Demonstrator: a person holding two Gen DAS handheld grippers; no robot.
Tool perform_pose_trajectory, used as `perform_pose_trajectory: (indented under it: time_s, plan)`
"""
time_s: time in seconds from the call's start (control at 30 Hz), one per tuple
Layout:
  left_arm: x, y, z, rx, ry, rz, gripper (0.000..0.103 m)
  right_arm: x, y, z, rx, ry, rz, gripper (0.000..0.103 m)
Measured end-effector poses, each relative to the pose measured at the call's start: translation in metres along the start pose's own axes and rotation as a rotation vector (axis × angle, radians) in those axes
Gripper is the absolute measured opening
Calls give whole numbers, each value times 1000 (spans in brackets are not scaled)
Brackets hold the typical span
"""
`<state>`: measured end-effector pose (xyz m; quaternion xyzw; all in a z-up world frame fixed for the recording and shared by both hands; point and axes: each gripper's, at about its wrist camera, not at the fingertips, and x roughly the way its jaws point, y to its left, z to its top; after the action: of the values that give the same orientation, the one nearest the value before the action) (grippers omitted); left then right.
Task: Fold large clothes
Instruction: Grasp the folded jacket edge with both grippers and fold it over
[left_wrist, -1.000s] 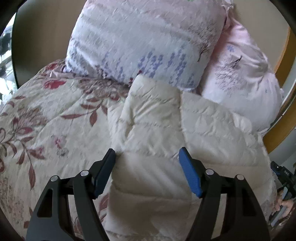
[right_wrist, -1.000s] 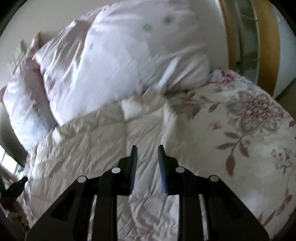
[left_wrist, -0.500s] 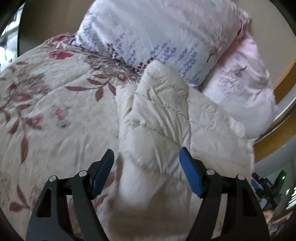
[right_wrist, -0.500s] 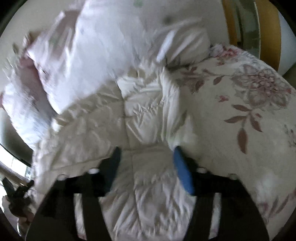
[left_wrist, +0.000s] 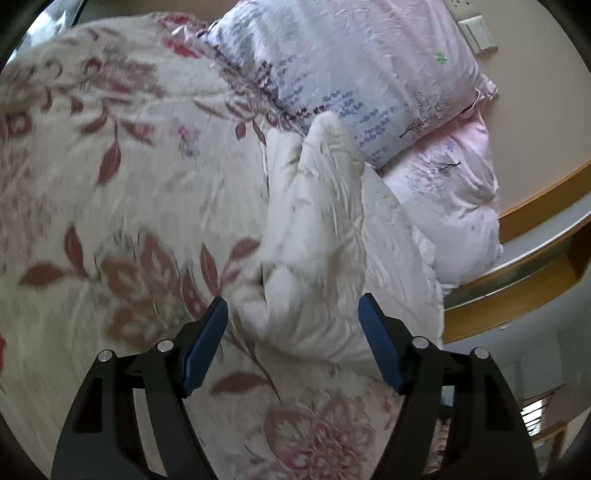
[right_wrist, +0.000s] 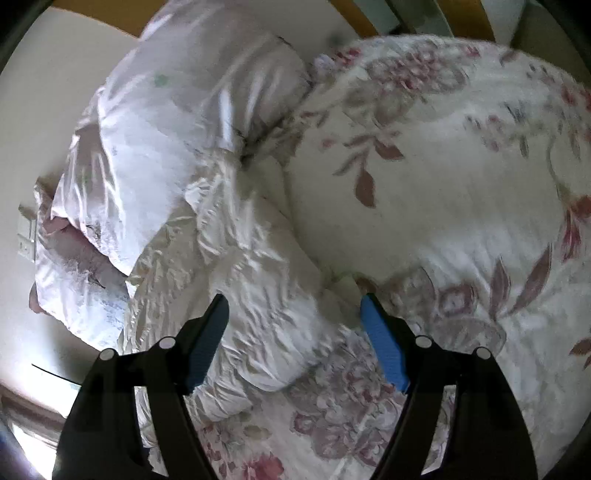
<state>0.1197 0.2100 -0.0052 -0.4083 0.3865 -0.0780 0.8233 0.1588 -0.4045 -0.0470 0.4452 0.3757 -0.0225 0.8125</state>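
Note:
A cream quilted puffer jacket (left_wrist: 325, 236) lies folded in a long bundle on the floral bed cover (left_wrist: 122, 192), its far end against the pillows. In the left wrist view my left gripper (left_wrist: 291, 325) stands open just short of the bundle's near end, nothing pressed between its blue pads. The same jacket (right_wrist: 251, 280) runs from the pillows toward the camera in the right wrist view. My right gripper (right_wrist: 293, 314) hangs over its near end with jaws still opening, and the pads do not press on the cloth.
Two pale printed pillows (left_wrist: 369, 70) (left_wrist: 454, 192) lean at the head of the bed. A wooden bed frame edge (left_wrist: 517, 280) runs at the right, with the wall and a light switch (left_wrist: 478, 33) beyond. The floral cover (right_wrist: 443, 184) spreads wide to the right of the jacket.
Both views have rolled and pulled back along the jacket toward its near end. The right gripper's jaws went from nearly closed to wide apart. The left jaws kept the same width.

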Motion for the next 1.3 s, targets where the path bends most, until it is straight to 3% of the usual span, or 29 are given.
perform_pose_trajectory:
  time_s: [0.47, 0.73, 0.97, 1.07, 1.13, 1.3]
  plan:
    - [32, -8, -26, -119, 52, -55, 73, 30, -3, -17, 133, 110, 148, 66]
    - [41, -10, -23, -218, -45, -57, 73, 40, 0, -16, 174, 91, 167, 54]
    - [49, -8, -16, -302, -103, -62, 68, 41, 0, -14, 171, 78, 165, 50]
    - [51, -3, -15, -328, -109, -70, 59, 42, 0, -14, 168, 73, 160, 47]
    - [53, 2, -15, -351, -104, -86, 46, 43, -2, -14, 173, 73, 168, 34]
    - [53, 5, -13, -349, -103, -123, 25, 42, 1, -16, 159, 63, 198, 21]
